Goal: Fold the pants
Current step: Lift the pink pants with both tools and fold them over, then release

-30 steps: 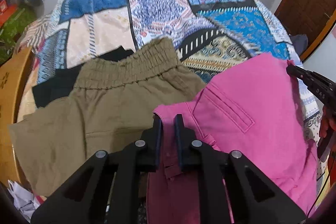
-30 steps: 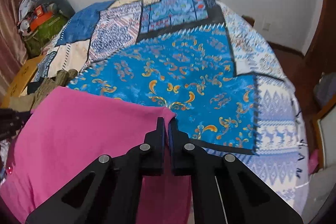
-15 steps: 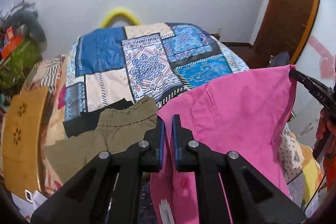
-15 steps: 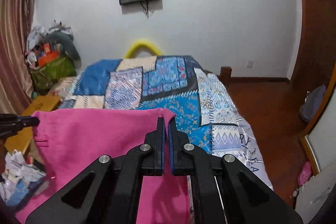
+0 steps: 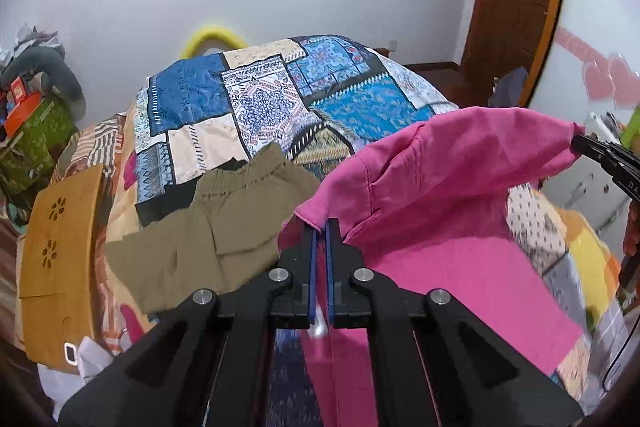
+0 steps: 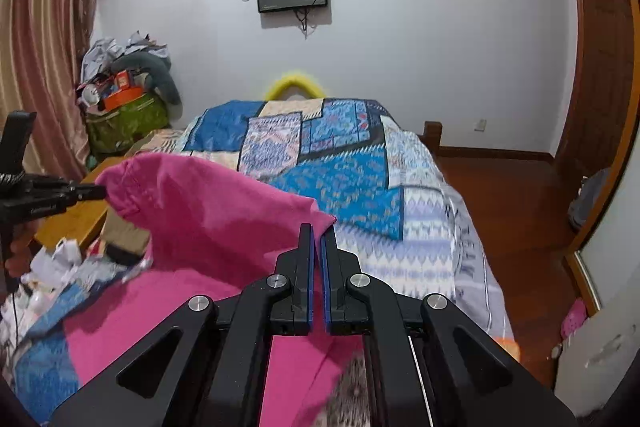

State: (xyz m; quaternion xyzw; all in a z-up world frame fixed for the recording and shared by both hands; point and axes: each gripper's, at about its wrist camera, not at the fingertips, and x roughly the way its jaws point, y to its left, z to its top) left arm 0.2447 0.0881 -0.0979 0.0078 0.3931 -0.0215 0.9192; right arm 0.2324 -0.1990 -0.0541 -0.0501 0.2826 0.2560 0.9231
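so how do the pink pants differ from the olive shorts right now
The pink pants hang in the air, pinched at two corners by the left hand-held gripper and right hand-held gripper; the olive shorts lie flat on the bed, untouched. The pink pants look larger and smoother; the olive shorts show a gathered elastic waistband. Both are unfolded.

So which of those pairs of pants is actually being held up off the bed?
The pink pants, pinched at one edge by the left gripper and at the other by the right gripper. The olive pants lie flat.
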